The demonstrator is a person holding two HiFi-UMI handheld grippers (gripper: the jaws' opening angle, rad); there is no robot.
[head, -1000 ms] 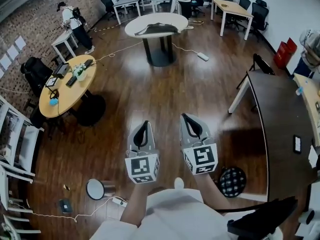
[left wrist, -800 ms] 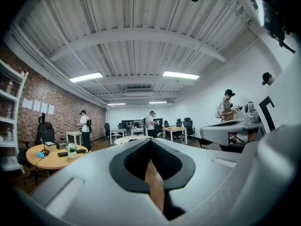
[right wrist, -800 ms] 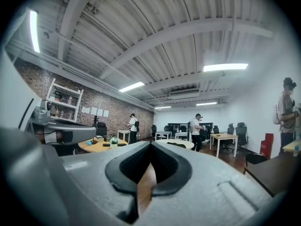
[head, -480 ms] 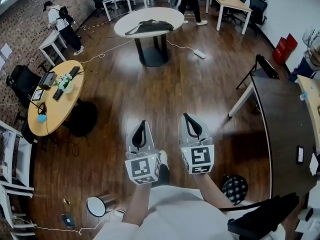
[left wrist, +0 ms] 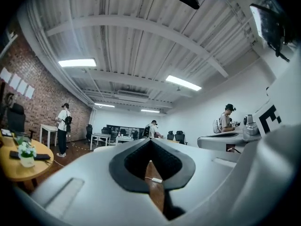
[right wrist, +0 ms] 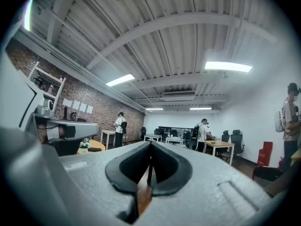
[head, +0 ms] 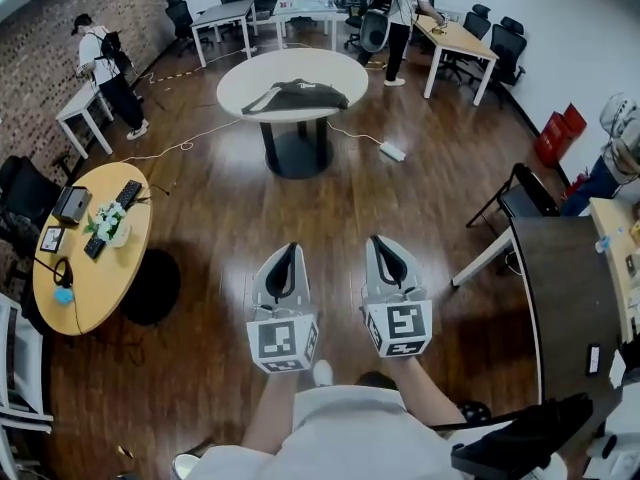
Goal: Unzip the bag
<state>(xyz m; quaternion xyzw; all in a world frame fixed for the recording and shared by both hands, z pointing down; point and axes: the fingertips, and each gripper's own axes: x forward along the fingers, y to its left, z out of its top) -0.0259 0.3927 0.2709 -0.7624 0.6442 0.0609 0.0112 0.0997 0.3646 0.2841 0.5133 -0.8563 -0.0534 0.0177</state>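
A dark bag (head: pixel 296 96) lies flat on a round white table (head: pixel 236 83) far ahead across the room, well out of reach. My left gripper (head: pixel 290 247) and right gripper (head: pixel 378 240) are held side by side in front of me over the wooden floor, both pointing toward that table. Each is shut with its tips meeting and nothing between them. In the left gripper view the left gripper (left wrist: pixel 149 141) shows closed tips; the right gripper (right wrist: pixel 150 144) in its own view looks the same. The bag does not show clearly in either gripper view.
A round yellow table (head: pixel 90 268) with a plant and devices stands to my left. A dark desk (head: pixel 560 298) lies at my right with a chair (head: pixel 520 200) beside it. A cable and power strip (head: pixel 391 152) lie on the floor by the white table. People (head: pixel 102 63) stand further off.
I have walked forward: the white table with the bag is nearer and lower in the head view. The yellow table has slid back to my left. Both grippers stay shut, side by side.
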